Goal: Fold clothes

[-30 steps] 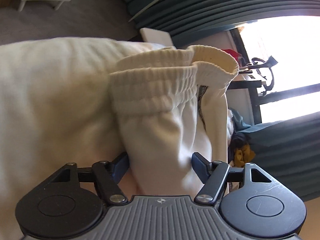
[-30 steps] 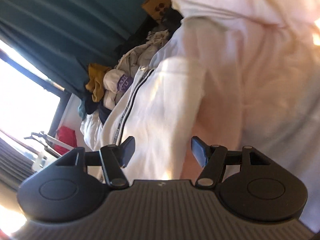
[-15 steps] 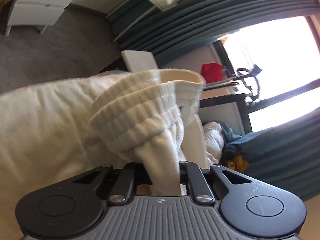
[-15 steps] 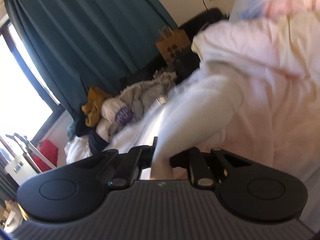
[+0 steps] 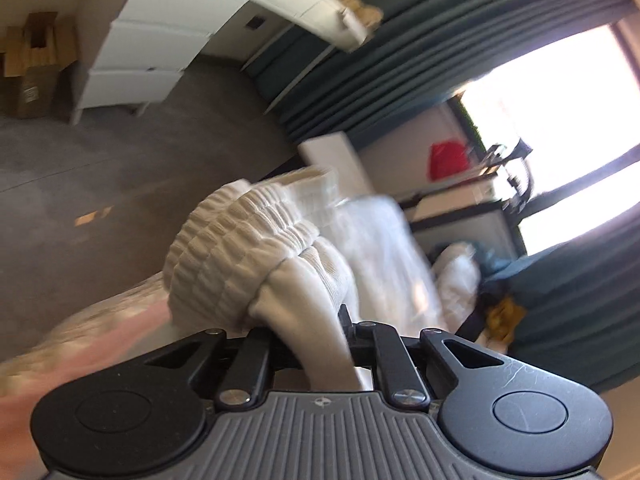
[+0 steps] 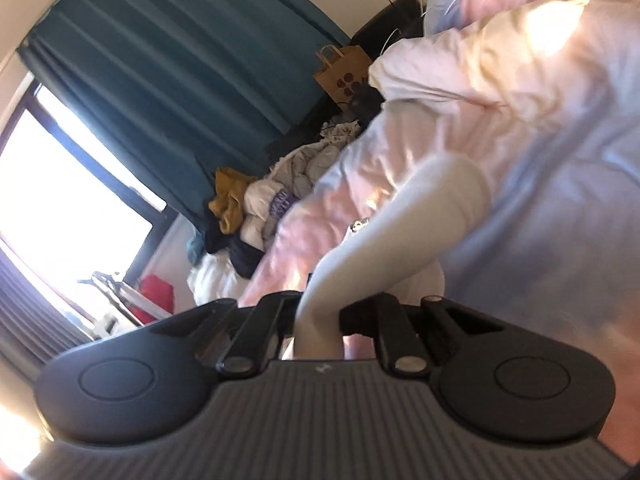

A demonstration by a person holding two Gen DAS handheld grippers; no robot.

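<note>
Left wrist view shows my left gripper [image 5: 310, 330] clenched on the cream sweatpants [image 5: 256, 256], the ribbed elastic waistband bunched just beyond my fingers, lifted above the grey carpet [image 5: 120, 168]. My right gripper [image 6: 320, 318] is clamped on a pale fold of the same garment, near the pink bedding [image 6: 500, 92]. I judge the fabric soft, light and floppy; the thick waistband gives the surest hold.

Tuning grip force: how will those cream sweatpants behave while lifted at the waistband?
Likely floppy: the cream sweatpants bunch and droop around the shut left gripper. Probably not slippery, since the ribbed waistband looks thick and textured. The fabric stretched from the right gripper suggests it sags between holds.
</note>
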